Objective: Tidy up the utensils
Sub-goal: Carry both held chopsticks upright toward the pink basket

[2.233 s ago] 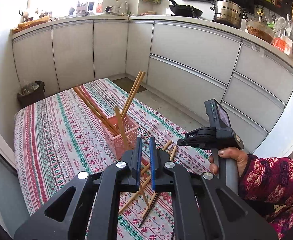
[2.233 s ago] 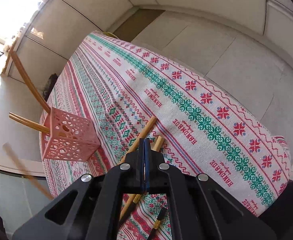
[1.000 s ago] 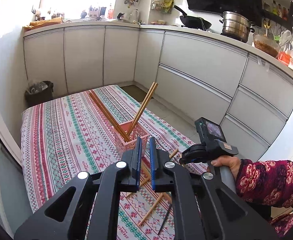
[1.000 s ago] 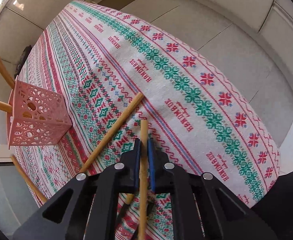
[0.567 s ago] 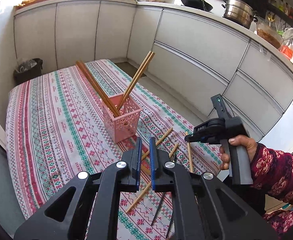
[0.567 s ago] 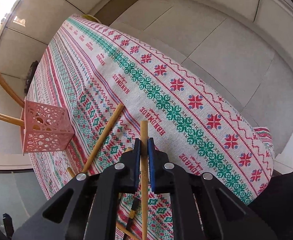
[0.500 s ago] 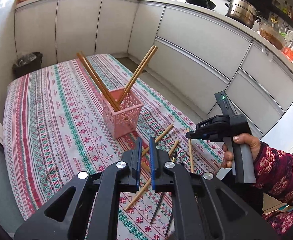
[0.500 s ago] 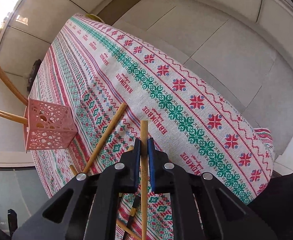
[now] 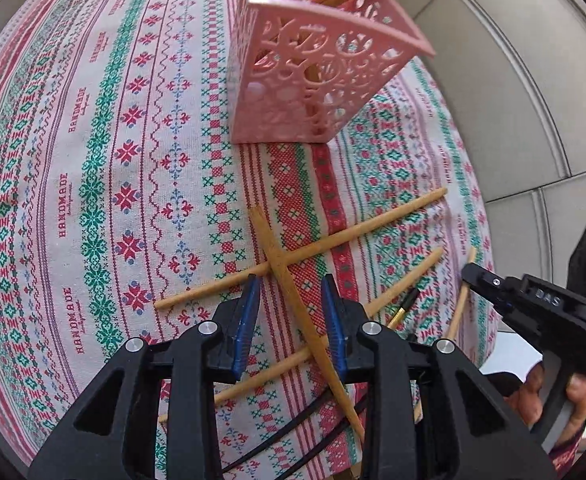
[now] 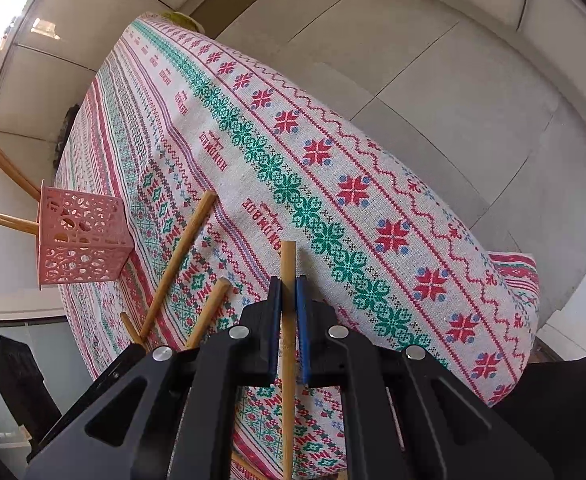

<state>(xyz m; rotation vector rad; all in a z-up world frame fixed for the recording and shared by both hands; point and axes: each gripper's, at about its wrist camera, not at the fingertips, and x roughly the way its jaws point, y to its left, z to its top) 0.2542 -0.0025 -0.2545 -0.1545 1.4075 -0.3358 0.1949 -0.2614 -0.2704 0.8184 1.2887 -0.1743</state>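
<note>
my left claw (image 9: 289, 304) hangs low over the loose chopsticks on the bench (image 9: 93, 168), jaws just now spreading, partway apart. a tan chopstick (image 9: 289, 280) runs slantwise up between the blue pads, but the pads don't press it; it lies across another chopstick (image 9: 333, 240) on the cloth. its lower end slips behind my claw body, so i can't see where it stops. the pink basket (image 9: 313, 68) stands just beyond that pile, with chopsticks leaning out of it, their tops cut off by the frame edge. a thin dark stick with a gold tip (image 9: 403, 306) pokes out beside the pile, mostly hidden.

my right claw (image 10: 289, 296) is clamped tight on one chopstick (image 10: 288, 264), which stands up past the fingertips and runs down between the arms out of frame. from this side the pink basket (image 10: 81, 240) sits far left of the held chopstick, and the left rig is only a dark blur at the bottom corner.
</note>
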